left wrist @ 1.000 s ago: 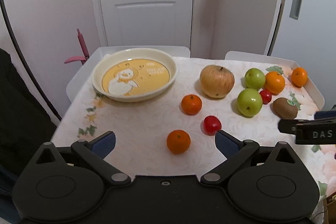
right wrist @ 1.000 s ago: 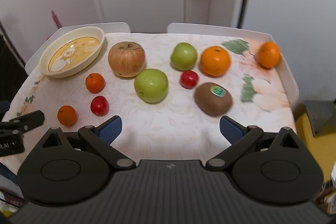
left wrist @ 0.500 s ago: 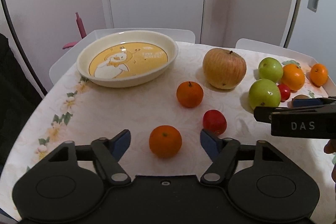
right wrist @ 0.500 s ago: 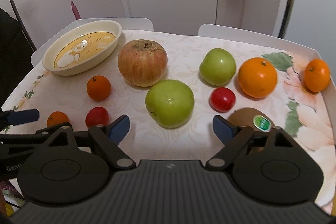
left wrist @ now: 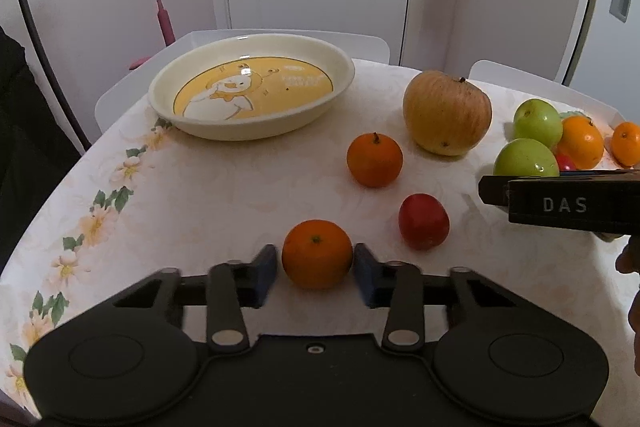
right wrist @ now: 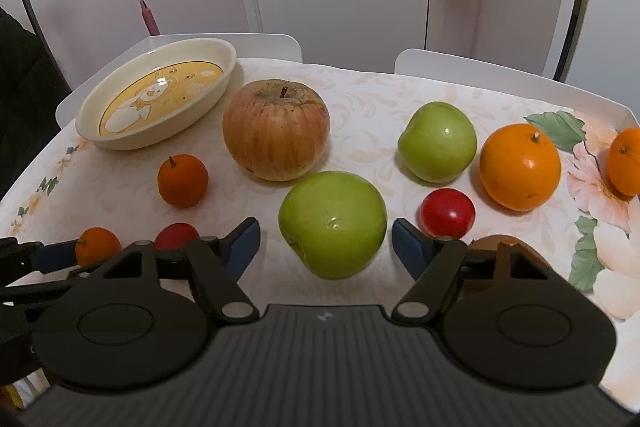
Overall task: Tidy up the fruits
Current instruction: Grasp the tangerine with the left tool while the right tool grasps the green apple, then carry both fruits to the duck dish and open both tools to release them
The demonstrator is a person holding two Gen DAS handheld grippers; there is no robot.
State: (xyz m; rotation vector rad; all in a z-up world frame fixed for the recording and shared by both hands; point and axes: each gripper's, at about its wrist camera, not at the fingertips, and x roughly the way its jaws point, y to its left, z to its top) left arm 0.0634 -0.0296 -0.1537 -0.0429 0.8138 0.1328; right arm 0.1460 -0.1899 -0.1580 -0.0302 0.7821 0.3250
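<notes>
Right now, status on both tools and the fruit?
Left tool closing around small orange, contact unclear. Right tool open, straddling green apple. Dish empty, path clear.

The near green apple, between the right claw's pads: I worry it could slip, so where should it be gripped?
Grip the near green apple across its widest middle, coming level from the front as the right claw now sits. It is round and smooth, so pads placed higher or lower would likely slide off.
</notes>
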